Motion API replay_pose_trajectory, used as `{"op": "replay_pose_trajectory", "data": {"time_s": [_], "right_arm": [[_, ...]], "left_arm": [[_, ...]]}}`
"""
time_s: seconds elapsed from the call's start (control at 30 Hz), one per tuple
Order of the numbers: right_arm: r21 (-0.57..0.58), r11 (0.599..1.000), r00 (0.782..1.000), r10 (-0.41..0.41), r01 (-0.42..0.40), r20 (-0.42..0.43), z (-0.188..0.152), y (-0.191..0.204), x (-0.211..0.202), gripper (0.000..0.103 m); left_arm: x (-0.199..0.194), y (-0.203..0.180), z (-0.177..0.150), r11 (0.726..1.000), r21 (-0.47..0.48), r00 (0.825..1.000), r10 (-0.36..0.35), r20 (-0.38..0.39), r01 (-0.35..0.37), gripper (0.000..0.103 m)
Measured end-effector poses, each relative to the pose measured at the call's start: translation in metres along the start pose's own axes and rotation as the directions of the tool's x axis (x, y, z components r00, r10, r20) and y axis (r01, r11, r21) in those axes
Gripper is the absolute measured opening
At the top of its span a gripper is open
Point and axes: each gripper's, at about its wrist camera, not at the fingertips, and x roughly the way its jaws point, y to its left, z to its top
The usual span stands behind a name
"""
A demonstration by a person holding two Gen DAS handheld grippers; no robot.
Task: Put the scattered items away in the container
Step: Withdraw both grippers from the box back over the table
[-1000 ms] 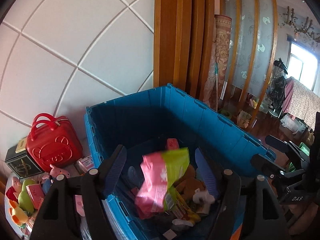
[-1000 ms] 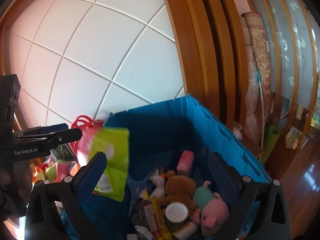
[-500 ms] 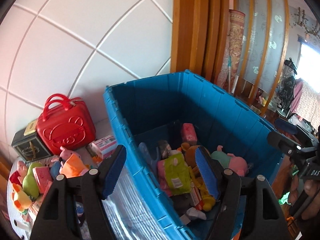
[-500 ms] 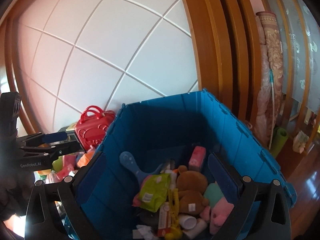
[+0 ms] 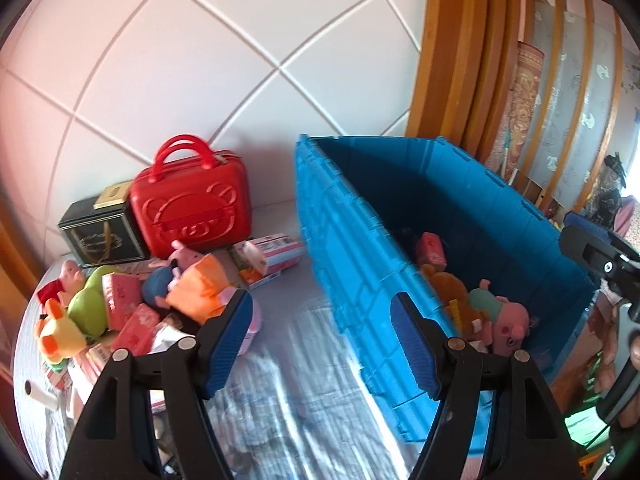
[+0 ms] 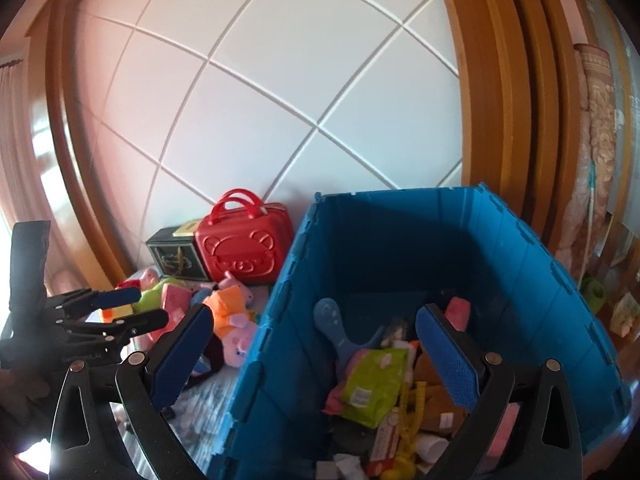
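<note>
The blue crate point(image 5: 348, 248) serves as the landmark, standing on a worktop point(image 5: 304, 392) covered with a pale crinkled sheet, against a white panelled wall point(image 5: 200, 60).

The left claw point(image 5: 322, 344) hangs with its blue-padded fingers spread apart and nothing between them, just outside the crate's near long wall, above the bare sheet. The right claw point(image 6: 320, 354) is likewise spread wide and empty; one finger sits over the inside of the crate, the other outside its wall, so the claw straddles the rim.

Inside the crate lie things already put away: a green and pink packet point(image 6: 374, 384) on top of the heap, a blue paddle-shaped toy point(image 6: 334, 326) leaning behind it, a brown plush bear point(image 5: 448, 284), a pink pig plush point(image 5: 506, 316) toward the far end, and a small pink box point(image 5: 432, 250) near the back wall.

Outside the crate, on the side of its long wall, the scattered items remain in a pile: an orange-dressed pig plush point(image 5: 196, 284) nearest the crate, a pink and white carton point(image 5: 270, 254) just beside the crate's corner, a green plush point(image 5: 90, 300), a yellow and orange plush point(image 5: 58, 334) and pink packets point(image 5: 120, 296). Behind the pile, against the wall, stand a red case with handles point(image 5: 192, 212) and a dark tin point(image 5: 100, 228) touching it.
</note>
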Motion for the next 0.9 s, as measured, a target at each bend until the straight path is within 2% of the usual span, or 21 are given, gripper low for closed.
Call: {"op": "replay_pose_trajectory", "data": {"time_s": [0.23,0.5,0.7,0.9], "right_arm": [[-0.051,0.997,0.997,0.060,-0.062,-0.039,-0.004,0.058,0.017,0.103],[-0.124,0.980,0.985,0.144,-0.155,-0.098,-0.024,0.136,0.045,0.103],[-0.179,0.959,0.963,0.183,-0.219,-0.197,-0.066,0.195,0.080,0.103],[-0.190,0.951,0.927,0.171,-0.243,-0.334,-0.125,0.235,0.118,0.103]], "left_arm": [[-0.016,0.073,-0.039,0.993,-0.045,0.993,0.112,-0.024,-0.113,0.071],[-0.024,0.174,-0.102,0.960,-0.106,0.961,0.244,-0.132,-0.258,0.071],[-0.017,0.231,-0.161,0.950,-0.110,0.934,0.259,-0.245,-0.292,0.071],[0.007,0.259,-0.226,0.963,-0.057,0.905,0.228,-0.360,-0.265,0.071]]}}
